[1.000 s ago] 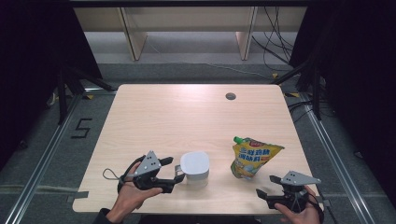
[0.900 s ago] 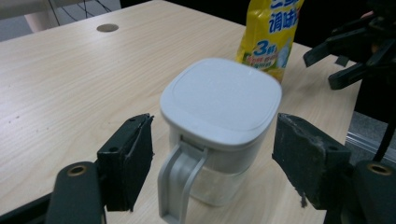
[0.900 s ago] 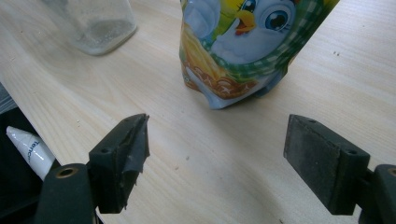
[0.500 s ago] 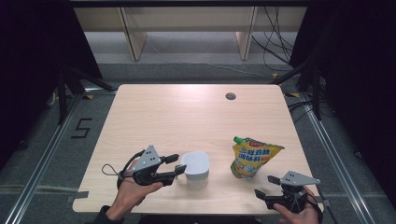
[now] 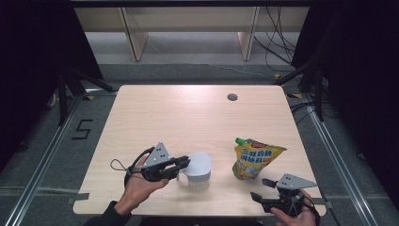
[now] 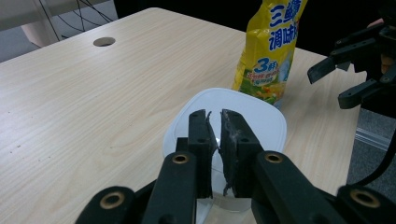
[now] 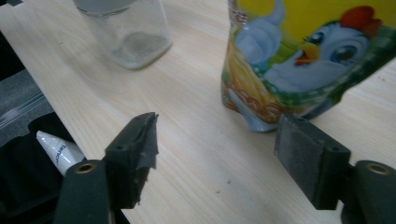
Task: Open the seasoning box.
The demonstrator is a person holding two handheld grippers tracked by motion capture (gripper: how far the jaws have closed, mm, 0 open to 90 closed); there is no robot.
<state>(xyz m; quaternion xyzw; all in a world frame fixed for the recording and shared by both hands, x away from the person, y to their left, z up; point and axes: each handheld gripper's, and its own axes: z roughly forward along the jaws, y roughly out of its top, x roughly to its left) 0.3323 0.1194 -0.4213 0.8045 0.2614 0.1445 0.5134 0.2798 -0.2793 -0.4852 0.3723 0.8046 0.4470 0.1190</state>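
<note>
Since the left claw (image 6: 215, 154) has its jaws pressed almost together right over the white lid (image 6: 252, 116) of the jar (image 5: 197, 170), apparently nipping the lid's near edge or a thin tab there (can't tell if anything is truly caught), the main risk I see is tipping: the jar is light, clear and mostly empty, and a sideways tug could drag or topple it on the smooth table (image 5: 188, 113). A slip off the slick plastic lid is also likely, since the pads look frayed and torn.

Jar: see-through squarish body, rounded corners, faint residue at the bottom, sits just ahead of and under the left claw's tips. Lid: matte white, rounded square.

Pouch (image 5: 256, 157): glossy yellow soft film, printed chick, green spout cap, stands upright, just ahead of the right claw (image 7: 219, 158), beyond the jar from the left claw. Soft base, so a nudge could knock it over.

Right claw is spread wide, holding nothing, jaws low at the near table edge, pouch's foot between and beyond them.

Table: pale wood grain, round hole far off
</note>
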